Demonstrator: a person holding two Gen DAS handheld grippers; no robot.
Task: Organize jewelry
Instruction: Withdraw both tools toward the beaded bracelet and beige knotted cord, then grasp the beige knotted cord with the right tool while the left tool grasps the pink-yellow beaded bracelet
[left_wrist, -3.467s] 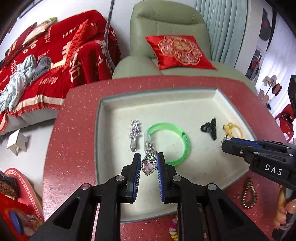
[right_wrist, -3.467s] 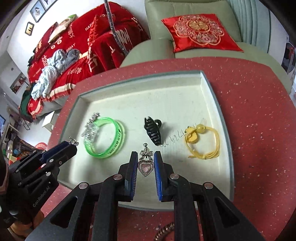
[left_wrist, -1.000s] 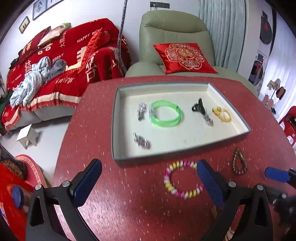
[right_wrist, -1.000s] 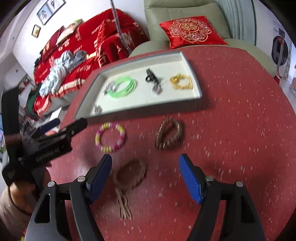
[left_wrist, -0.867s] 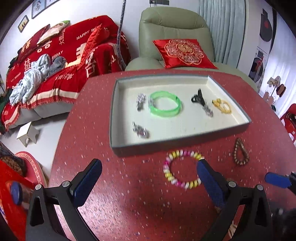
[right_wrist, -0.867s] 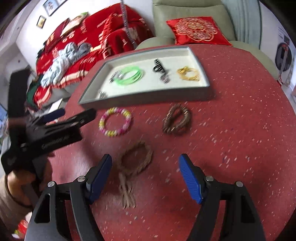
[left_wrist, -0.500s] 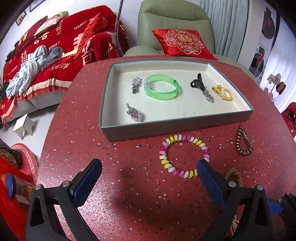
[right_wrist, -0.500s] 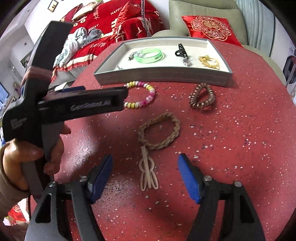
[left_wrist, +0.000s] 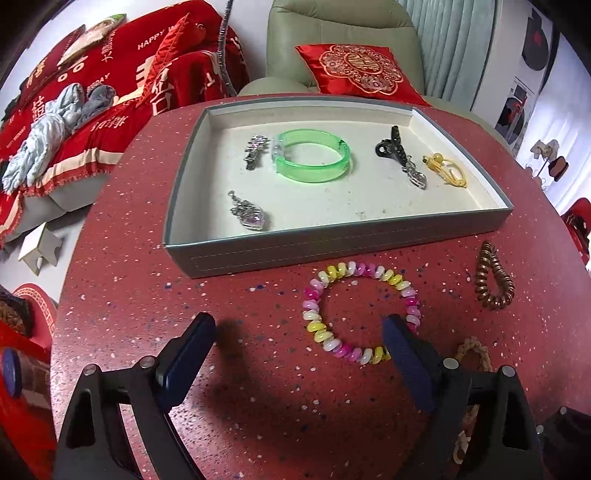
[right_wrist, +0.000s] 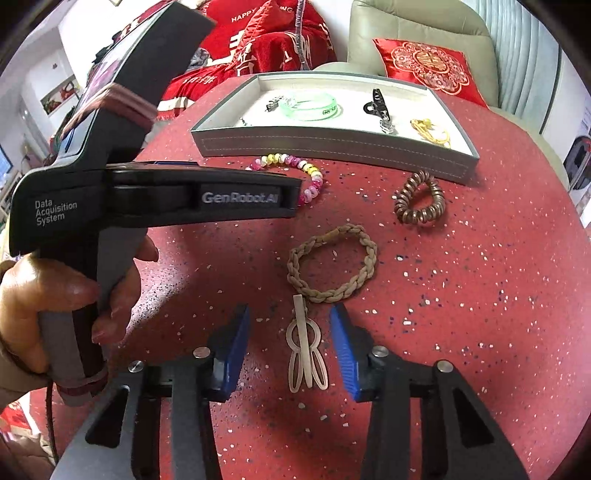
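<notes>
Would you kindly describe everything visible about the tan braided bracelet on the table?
The tan braided bracelet is a plaited cord loop, seemingly rope or leather, lying flat on the red speckled table outside the tray. A tail of flat looped strips runs from its near side toward the camera. That tail lies between the blue fingers of the right gripper, which are closing without yet touching it. The left-wrist view shows only its edge.

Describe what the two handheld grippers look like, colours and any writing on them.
Both are black plastic with blue ribbed pads and silver bolts. The left gripper reads "GenRobot.AI" and "Data Acquisition System", with a grey handle wrapped in maroon bands and a thin cord. The right gripper shows no lettering.
</notes>
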